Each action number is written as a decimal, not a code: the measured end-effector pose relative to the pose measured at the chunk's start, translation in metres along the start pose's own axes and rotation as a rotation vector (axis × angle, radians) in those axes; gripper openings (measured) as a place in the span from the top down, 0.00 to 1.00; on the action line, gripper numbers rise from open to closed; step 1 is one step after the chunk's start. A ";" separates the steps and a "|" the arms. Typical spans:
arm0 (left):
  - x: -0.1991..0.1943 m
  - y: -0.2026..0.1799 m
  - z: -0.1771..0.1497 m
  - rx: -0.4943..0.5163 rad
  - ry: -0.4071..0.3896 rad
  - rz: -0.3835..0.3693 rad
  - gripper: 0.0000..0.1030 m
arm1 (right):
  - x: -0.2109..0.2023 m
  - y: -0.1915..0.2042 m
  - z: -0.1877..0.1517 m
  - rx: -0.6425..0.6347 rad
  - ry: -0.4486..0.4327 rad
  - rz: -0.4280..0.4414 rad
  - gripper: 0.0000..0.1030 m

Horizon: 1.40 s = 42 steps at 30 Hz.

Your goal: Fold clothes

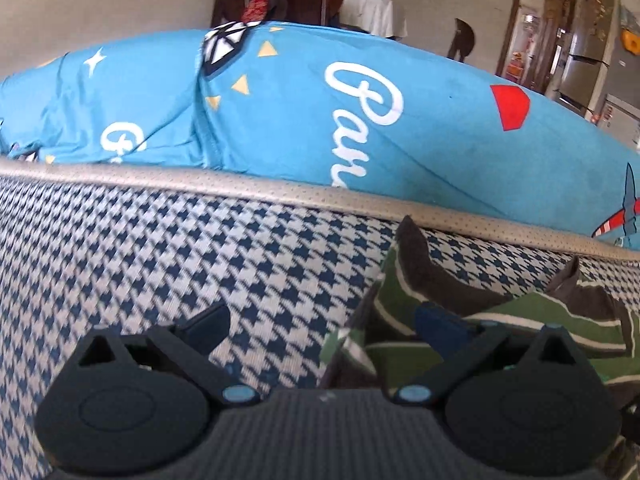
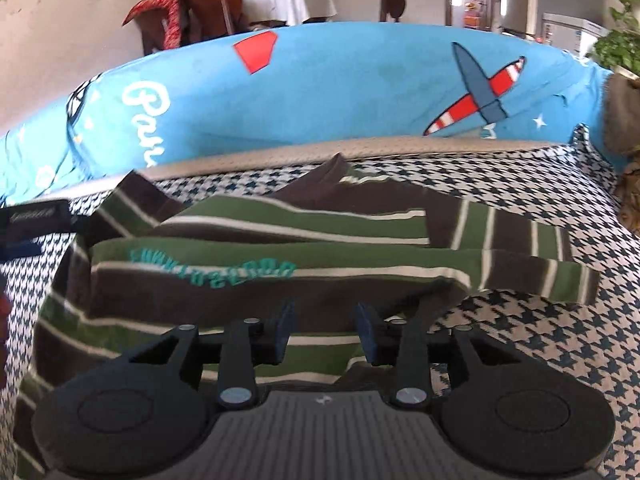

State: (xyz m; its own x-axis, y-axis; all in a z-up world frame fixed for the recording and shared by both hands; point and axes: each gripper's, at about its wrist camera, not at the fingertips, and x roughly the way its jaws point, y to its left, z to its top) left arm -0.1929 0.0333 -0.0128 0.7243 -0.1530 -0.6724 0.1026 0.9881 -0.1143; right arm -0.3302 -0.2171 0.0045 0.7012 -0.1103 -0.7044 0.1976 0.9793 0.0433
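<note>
A green, brown and white striped garment [image 2: 280, 248] with teal lettering lies partly folded on the houndstooth cushion [image 2: 540, 340]. My right gripper [image 2: 326, 330] hovers over its near edge, open with a narrow gap, and fabric shows below between the fingers. In the left wrist view the same garment [image 1: 500, 312] is bunched at the lower right. My left gripper [image 1: 324, 328] is open wide over the houndstooth cushion [image 1: 160, 248]. Its right fingertip [image 1: 436, 322] is over the garment's left edge; nothing is held.
A blue printed bolster [image 1: 360, 112] [image 2: 340, 92] runs along the back behind a beige piped edge [image 1: 240, 184]. Beyond it are wooden chairs with a red cloth [image 2: 160, 12], a white-clothed table [image 2: 292, 0] and a fridge [image 1: 580, 48]. A plant [image 2: 620, 40] stands far right.
</note>
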 end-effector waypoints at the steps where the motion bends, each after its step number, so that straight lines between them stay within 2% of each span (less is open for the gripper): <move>1: 0.003 -0.002 0.001 0.014 -0.004 0.001 0.03 | 0.001 0.001 0.000 -0.005 0.003 0.002 0.65; 7: 0.022 -0.007 0.005 0.038 0.017 -0.011 0.16 | 0.004 0.004 0.000 -0.011 0.028 0.020 0.65; 12: 0.035 -0.010 0.007 0.047 0.048 -0.033 0.37 | 0.007 0.006 0.000 -0.016 0.039 0.026 0.65; 13: 0.037 -0.011 0.008 0.051 0.056 -0.038 0.39 | 0.008 0.007 0.000 -0.018 0.041 0.027 0.65; 15: 0.041 -0.013 0.008 0.061 0.072 -0.044 0.53 | 0.009 0.008 0.000 -0.020 0.042 0.030 0.65; 16: 0.041 -0.014 0.008 0.064 0.071 -0.043 0.56 | 0.009 0.009 -0.001 -0.022 0.043 0.032 0.65; 20: 0.034 -0.019 0.008 0.072 0.043 -0.032 0.85 | 0.012 0.011 -0.001 -0.027 0.048 0.034 0.65; 23: 0.029 -0.023 0.007 0.079 0.022 -0.024 0.95 | 0.013 0.012 -0.001 -0.026 0.050 0.032 0.65; 25: 0.026 -0.025 0.007 0.083 0.008 -0.018 0.95 | 0.014 0.012 -0.001 -0.020 0.050 0.030 0.65; 28: 0.011 -0.028 0.010 0.076 -0.054 0.018 0.95 | 0.014 0.012 -0.002 -0.011 0.046 0.029 0.65; 32: -0.014 -0.028 0.014 0.059 -0.152 0.106 0.95 | 0.014 0.013 -0.002 -0.005 0.034 0.027 0.65; 35: -0.032 -0.019 0.013 0.023 -0.190 0.157 0.95 | 0.015 0.015 -0.002 -0.006 0.033 0.031 0.65; 39: -0.049 0.000 0.005 -0.045 -0.175 0.227 0.95 | 0.015 0.020 -0.002 -0.022 0.037 0.049 0.65; 42: -0.049 0.016 -0.007 -0.084 -0.096 0.255 0.94 | 0.016 0.022 -0.003 -0.039 0.047 0.051 0.65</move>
State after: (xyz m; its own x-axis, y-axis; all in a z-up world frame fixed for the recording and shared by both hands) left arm -0.2317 0.0560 0.0130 0.7810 0.1063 -0.6154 -0.1452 0.9893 -0.0134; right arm -0.3166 -0.1968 -0.0078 0.6767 -0.0533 -0.7343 0.1352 0.9894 0.0528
